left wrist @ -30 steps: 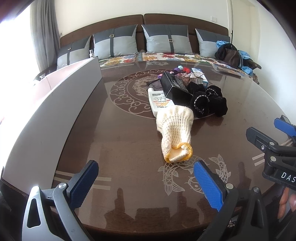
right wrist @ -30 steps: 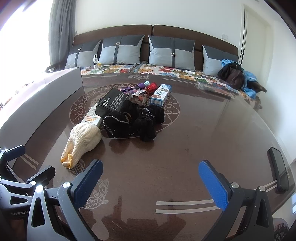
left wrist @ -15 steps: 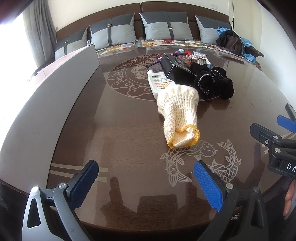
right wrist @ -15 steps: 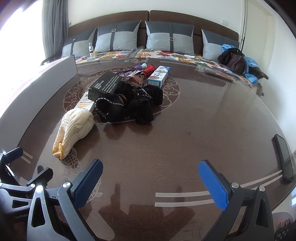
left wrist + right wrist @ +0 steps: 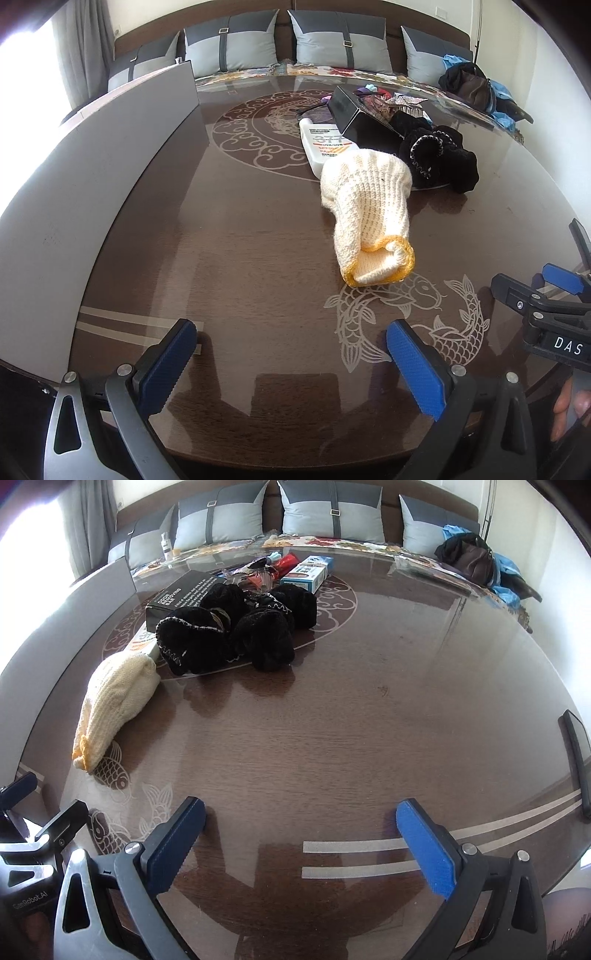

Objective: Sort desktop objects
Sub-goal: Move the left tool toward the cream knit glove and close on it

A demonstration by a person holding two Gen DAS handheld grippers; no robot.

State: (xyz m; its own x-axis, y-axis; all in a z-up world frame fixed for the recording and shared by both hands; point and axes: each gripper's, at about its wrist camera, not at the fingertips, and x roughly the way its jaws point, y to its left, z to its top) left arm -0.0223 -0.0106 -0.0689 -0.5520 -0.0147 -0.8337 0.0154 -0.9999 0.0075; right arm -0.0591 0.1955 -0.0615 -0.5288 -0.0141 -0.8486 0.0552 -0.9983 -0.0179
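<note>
Cream knitted glove (image 5: 369,206) with yellow cuff lying on the dark round table (image 5: 236,236), fingers touching a white bottle (image 5: 325,144) at the edge of a pile: black box (image 5: 181,594), black knitted items (image 5: 236,627), blue carton (image 5: 308,573). Left gripper (image 5: 295,365) and right gripper (image 5: 301,843) both spread wide, empty, above the near table edge

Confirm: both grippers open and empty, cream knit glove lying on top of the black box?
Not quite. The cream knit glove lies on the table, nearer than the black box, as the left wrist view shows. Left gripper and right gripper are open and empty.
</note>
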